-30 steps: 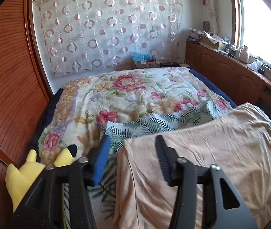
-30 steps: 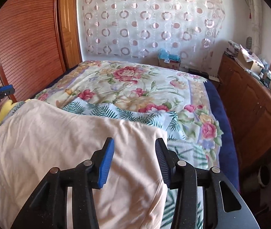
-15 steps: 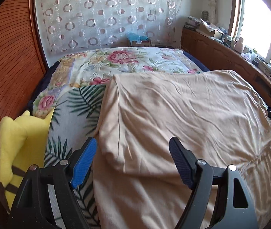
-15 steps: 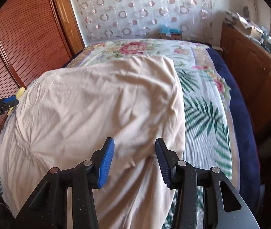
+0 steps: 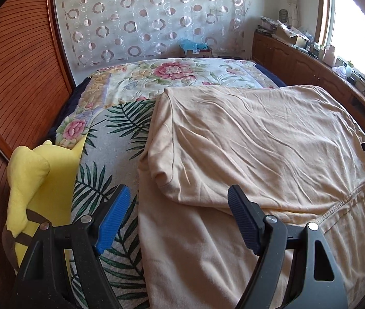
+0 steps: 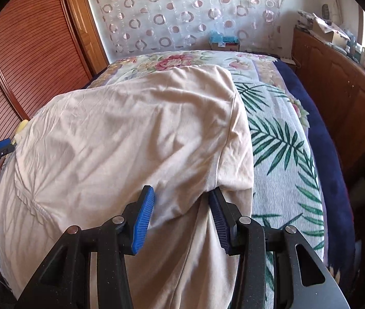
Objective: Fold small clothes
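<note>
My left gripper (image 5: 177,219) is released, jaws wide around the folded corner of the peach garment (image 5: 254,139) lying doubled on the bed (image 5: 110,134). My right gripper (image 6: 181,216) straddles the other corner; whether it pinches I cannot tell. I should let go cleanly and smooth the fold flat.

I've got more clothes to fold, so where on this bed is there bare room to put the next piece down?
The floral quilt beyond the shirt is free up to the curtain. A palm-leaf strip runs bare between the shirt and the blue edge. Between the shirt and the yellow plush it is narrow. The near half is covered.
</note>
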`<state>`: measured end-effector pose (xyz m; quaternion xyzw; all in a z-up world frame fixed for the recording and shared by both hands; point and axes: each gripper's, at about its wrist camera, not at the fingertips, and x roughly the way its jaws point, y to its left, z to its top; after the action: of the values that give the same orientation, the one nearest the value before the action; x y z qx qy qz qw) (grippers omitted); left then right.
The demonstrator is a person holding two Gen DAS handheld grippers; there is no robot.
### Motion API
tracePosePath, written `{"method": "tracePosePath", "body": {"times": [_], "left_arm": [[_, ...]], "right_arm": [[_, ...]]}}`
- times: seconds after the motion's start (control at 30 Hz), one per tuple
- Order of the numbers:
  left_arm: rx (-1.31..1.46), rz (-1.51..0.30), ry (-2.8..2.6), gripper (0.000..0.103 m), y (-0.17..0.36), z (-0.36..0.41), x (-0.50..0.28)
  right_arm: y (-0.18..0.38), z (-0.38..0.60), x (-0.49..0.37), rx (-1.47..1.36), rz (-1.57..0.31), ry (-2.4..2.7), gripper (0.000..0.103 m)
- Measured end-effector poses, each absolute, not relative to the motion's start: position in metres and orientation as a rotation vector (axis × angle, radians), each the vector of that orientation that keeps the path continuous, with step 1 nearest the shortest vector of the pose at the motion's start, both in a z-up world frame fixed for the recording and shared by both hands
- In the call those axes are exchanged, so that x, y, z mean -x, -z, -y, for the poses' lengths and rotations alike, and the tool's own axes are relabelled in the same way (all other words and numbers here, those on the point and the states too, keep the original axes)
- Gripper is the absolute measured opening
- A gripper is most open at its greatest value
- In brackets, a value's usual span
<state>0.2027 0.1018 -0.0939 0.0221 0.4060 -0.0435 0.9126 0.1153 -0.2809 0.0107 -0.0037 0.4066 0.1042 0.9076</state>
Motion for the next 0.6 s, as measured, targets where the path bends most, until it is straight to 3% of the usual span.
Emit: {"method": "tracePosePath", "body": {"times": [0.33,0.43,0.6], "left_arm": [[-0.041,-0.834,0.088,0.079,0.091,-0.104,-0.194],[-0.049,-0.841,0.097,0.063,0.089,-0.101,-0.199],[-0.006,-0.884,0.102,0.052,0.097,-0.102,-0.211]], "right_arm": [[0.005,0.258,-0.127,0.049,-0.804,-0.191,0.046],[0.007,0.258,-0.126,0.056,-0.796,-0.180,0.046],[0.008,0.260,-0.126,0.053,-0.797,-0.187,0.046]]}}
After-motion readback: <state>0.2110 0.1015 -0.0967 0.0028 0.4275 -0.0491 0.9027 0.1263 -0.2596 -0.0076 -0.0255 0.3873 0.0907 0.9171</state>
